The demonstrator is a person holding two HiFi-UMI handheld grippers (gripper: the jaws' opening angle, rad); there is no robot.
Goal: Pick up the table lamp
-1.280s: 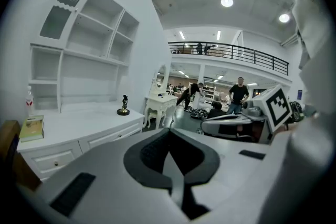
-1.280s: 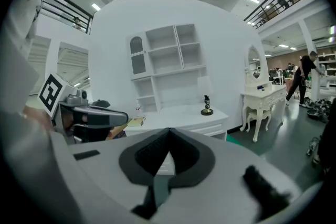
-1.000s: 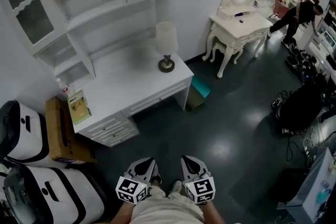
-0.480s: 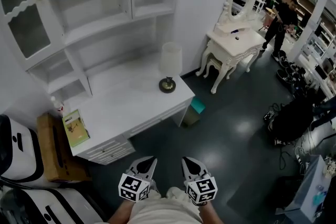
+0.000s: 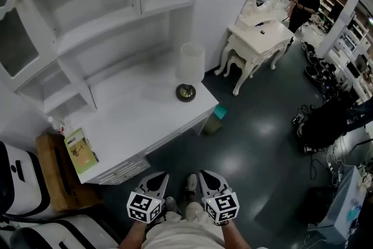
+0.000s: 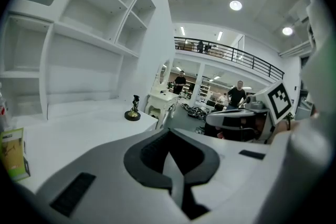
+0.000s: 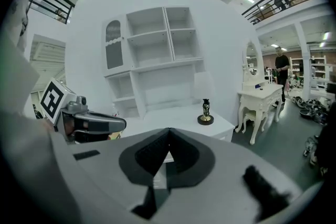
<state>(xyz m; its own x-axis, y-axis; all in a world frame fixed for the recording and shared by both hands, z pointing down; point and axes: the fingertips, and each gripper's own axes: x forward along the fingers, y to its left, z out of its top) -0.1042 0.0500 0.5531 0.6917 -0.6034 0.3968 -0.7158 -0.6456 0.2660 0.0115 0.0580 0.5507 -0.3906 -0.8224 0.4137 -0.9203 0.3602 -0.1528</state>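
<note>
The table lamp [image 5: 190, 69] stands at centre frame, on the right end of the white desk [image 5: 134, 119]. At the bottom edge, the left gripper [image 5: 158, 176] and right gripper [image 5: 205, 174] hang well apart from it, jaws pressed together on nothing. At lower left sits a brown cardboard box [image 5: 52, 178], its contents impossible to make out.

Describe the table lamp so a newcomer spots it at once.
Start at the big white desk with a shelf hutch against the wall. At its end nearest the ornate white dressing table stands the table lamp: pale cylindrical shade, dark stem, round brass-coloured base. The flat green booklet at the opposite end lies down; the lamp stands upright.
</note>
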